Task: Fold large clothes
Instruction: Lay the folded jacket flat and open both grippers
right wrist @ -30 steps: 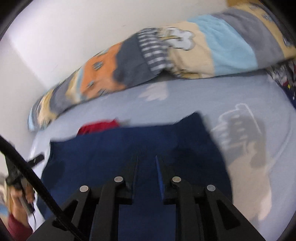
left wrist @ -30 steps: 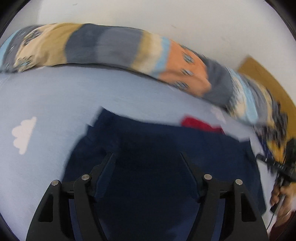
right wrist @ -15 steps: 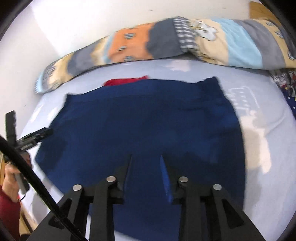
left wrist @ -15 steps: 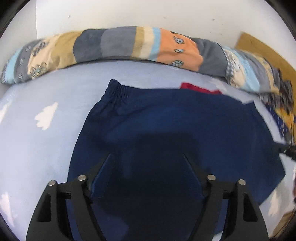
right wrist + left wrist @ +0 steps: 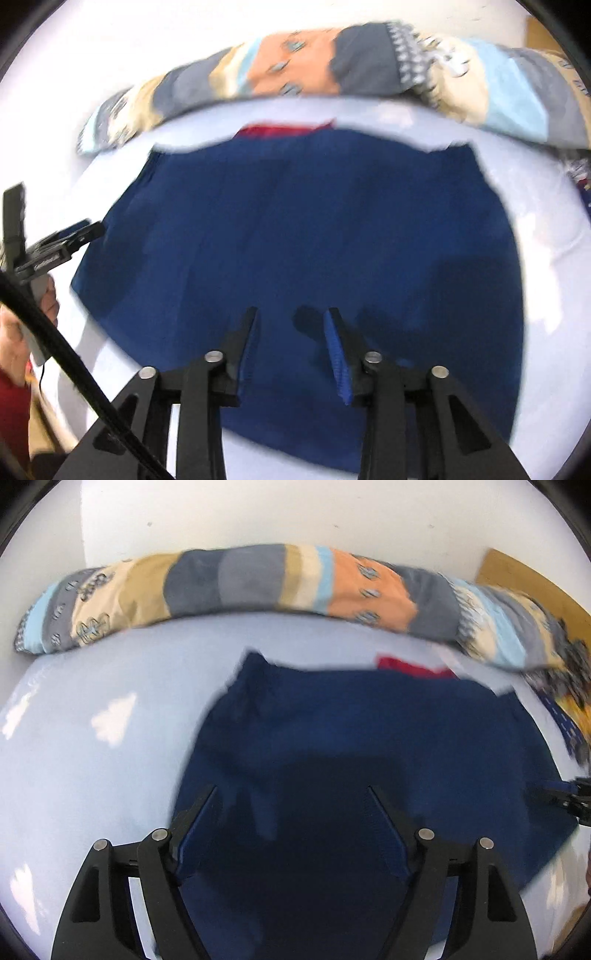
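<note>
One navy garment (image 5: 369, 746) is lying spread flat on a pale blue bed (image 5: 92, 775) printed with white clouds, while two hand-held grippers are hovering above it. The left gripper (image 5: 291, 794) is pointing forward over the garment's near part, its two fingers (image 5: 195, 812) standing wide apart with nothing between them. The right gripper (image 5: 290, 314) is hanging over the garment's near edge, its fingers (image 5: 334, 339) parted by a narrower gap and holding nothing; whether either pair is touching the cloth cannot be told through the motion blur. In the right wrist view, the left gripper is showing at the garment's far-left edge, gripped by a hand (image 5: 44, 295) in a red sleeve. One red cloth (image 5: 410, 664) is peeking out from behind the garment's far edge. One long patchwork quilt roll (image 5: 258, 579) is lying along the bed against a white wall (image 5: 295, 513).
</note>
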A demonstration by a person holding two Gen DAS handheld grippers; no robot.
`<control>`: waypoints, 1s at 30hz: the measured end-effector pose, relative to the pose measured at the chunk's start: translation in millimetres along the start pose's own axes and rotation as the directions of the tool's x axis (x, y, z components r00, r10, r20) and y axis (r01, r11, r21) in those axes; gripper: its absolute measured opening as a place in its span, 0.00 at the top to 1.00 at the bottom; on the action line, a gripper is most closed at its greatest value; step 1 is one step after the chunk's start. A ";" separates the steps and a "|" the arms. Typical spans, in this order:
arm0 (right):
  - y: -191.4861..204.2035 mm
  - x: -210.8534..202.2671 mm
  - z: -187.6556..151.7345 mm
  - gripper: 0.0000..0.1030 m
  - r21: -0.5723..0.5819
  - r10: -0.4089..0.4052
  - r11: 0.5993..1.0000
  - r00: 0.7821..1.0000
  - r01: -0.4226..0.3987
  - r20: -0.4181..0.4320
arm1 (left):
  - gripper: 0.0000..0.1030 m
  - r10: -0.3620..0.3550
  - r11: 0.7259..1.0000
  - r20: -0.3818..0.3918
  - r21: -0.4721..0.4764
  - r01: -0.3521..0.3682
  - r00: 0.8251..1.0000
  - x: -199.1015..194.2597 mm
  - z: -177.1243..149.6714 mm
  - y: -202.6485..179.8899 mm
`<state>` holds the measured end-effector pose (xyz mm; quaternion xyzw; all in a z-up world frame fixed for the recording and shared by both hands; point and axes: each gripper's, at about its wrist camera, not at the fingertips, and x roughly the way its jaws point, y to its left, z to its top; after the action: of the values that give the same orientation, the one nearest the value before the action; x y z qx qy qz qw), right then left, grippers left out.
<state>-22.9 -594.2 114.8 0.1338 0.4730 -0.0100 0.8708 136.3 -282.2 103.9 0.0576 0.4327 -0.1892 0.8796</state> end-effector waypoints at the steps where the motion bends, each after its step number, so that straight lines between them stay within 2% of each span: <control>1: -7.3 3.9 7.1 0.53 0.022 0.003 1.000 1.000 -0.003 -0.001 | 0.21 0.007 1.000 -0.022 -0.021 -0.007 1.000 12.5 7.9 5.9; 2: -18.0 13.4 16.1 0.53 0.053 0.006 0.999 1.000 -0.005 -0.018 | 0.21 0.017 0.999 -0.039 -0.034 -0.018 0.999 22.8 12.0 11.0; 4: -34.9 29.9 26.3 0.53 0.095 -0.027 0.995 0.999 0.029 -0.030 | 0.21 0.107 0.991 -0.088 -0.074 -0.114 0.990 54.4 12.5 30.3; 5: -43.0 39.2 27.6 0.53 0.101 -0.033 0.994 0.998 0.037 -0.045 | 0.21 0.116 0.988 -0.114 -0.085 -0.126 0.987 65.5 9.5 37.0; 7: -60.5 54.3 23.8 0.53 0.135 -0.001 0.991 0.996 0.013 -0.091 | 0.13 0.051 0.982 -0.139 -0.174 -0.075 0.989 80.5 0.3 55.6; 9: -67.6 49.4 20.8 0.53 0.178 0.045 0.983 0.997 -0.033 -0.061 | 0.13 0.044 0.975 -0.125 -0.211 -0.070 0.991 74.5 -1.1 60.3; 10: -68.4 45.8 20.8 0.52 0.192 0.051 0.981 0.997 -0.039 -0.058 | 0.14 0.080 0.973 -0.118 -0.204 -0.103 0.990 67.3 -1.9 56.8; 13: -52.5 18.0 15.5 0.52 0.164 0.082 0.983 0.997 -0.080 -0.007 | 0.15 0.087 0.983 -0.044 -0.160 -0.093 0.995 34.6 -10.0 33.5; 14: -43.3 9.2 14.3 0.52 0.145 0.073 0.987 0.997 -0.073 0.003 | 0.14 0.107 0.982 -0.013 -0.152 -0.108 0.994 21.1 -15.3 23.4; 16: -22.0 -10.1 6.4 0.49 0.117 0.005 0.993 0.999 -0.009 0.035 | 0.14 0.114 0.985 0.026 -0.135 -0.109 0.993 -2.2 -26.5 2.2; 18: 0.3 -23.8 -1.9 0.46 0.081 -0.047 0.996 0.997 0.042 0.057 | 0.14 0.163 0.980 0.067 -0.123 -0.154 0.984 -25.6 -38.9 -19.0; 21: 35.9 -49.3 -19.1 0.43 -0.008 -0.111 0.994 0.989 0.112 0.096 | 0.14 0.191 0.978 0.119 -0.101 -0.180 0.974 -59.6 -56.6 -47.5; 23: 55.6 -69.1 -33.5 0.30 -0.051 -0.132 0.989 0.981 0.140 0.140 | 0.14 0.209 0.978 0.162 -0.061 -0.202 0.964 -86.2 -68.6 -67.2; 24: 61.5 -77.9 -41.2 0.29 -0.053 -0.141 0.987 0.977 0.151 0.160 | 0.14 0.218 0.976 0.184 -0.050 -0.212 0.959 -97.1 -72.8 -74.8; 27: 73.2 -94.5 -61.4 0.28 -0.042 -0.130 0.989 0.975 0.140 0.178 | 0.13 0.212 0.977 0.234 -0.022 -0.213 0.949 -125.0 -85.6 -92.0; 30: 66.6 -101.3 -72.8 0.27 0.007 -0.099 0.995 0.979 0.100 0.179 | 0.13 0.217 0.976 0.284 -0.043 -0.213 0.934 -147.0 -101.8 -100.1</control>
<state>-129.0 -523.4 175.8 0.1079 0.3990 -0.0651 0.9083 -58.7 -305.8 162.3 0.0714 0.2926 -0.0957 0.9487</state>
